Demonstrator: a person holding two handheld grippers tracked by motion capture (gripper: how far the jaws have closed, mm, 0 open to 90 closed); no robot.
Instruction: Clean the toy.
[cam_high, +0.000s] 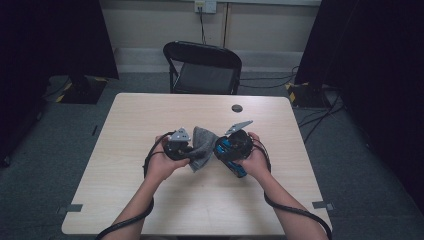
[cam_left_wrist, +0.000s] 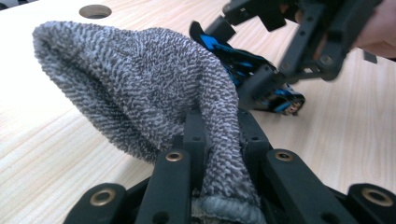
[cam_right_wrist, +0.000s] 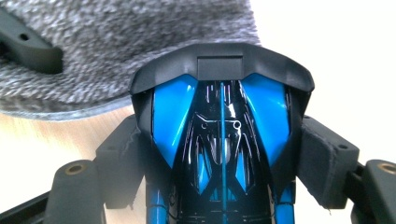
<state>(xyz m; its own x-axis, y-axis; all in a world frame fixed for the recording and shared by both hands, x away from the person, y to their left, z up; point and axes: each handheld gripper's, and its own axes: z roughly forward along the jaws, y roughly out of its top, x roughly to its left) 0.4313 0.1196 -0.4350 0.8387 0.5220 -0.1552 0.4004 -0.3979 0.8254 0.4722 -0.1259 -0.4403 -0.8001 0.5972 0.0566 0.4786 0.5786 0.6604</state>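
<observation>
From the high view, the left gripper (cam_high: 192, 151) and the right gripper (cam_high: 225, 150) meet over the middle of the table (cam_high: 150, 120). A grey knitted pouch (cam_high: 202, 145) hangs between them, and a blue and black toy car (cam_high: 231, 159) sits just at its 3 o'clock. A chair (cam_high: 202, 67) stands at 12 o'clock beyond the table, with a round hole (cam_high: 237, 108) near the far edge.

In the left gripper view, the jaws are clamped on the pouch (cam_left_wrist: 140, 84) at its rim, with the cloth pinched between the pads. The car (cam_left_wrist: 247, 65) lies at 2 o'clock, carried by the other gripper.

In the right gripper view, the jaws grip the car (cam_right_wrist: 222, 135) by its sides, its end pointing toward the pouch (cam_right_wrist: 116, 46) at 11 o'clock.

The likely trouble: only one side of the pouch mouth is pinched, so the opening may sag flat, and the car could catch on the knit or push the cloth away instead of going in. A tug might also pull the rim out of the pads.
</observation>
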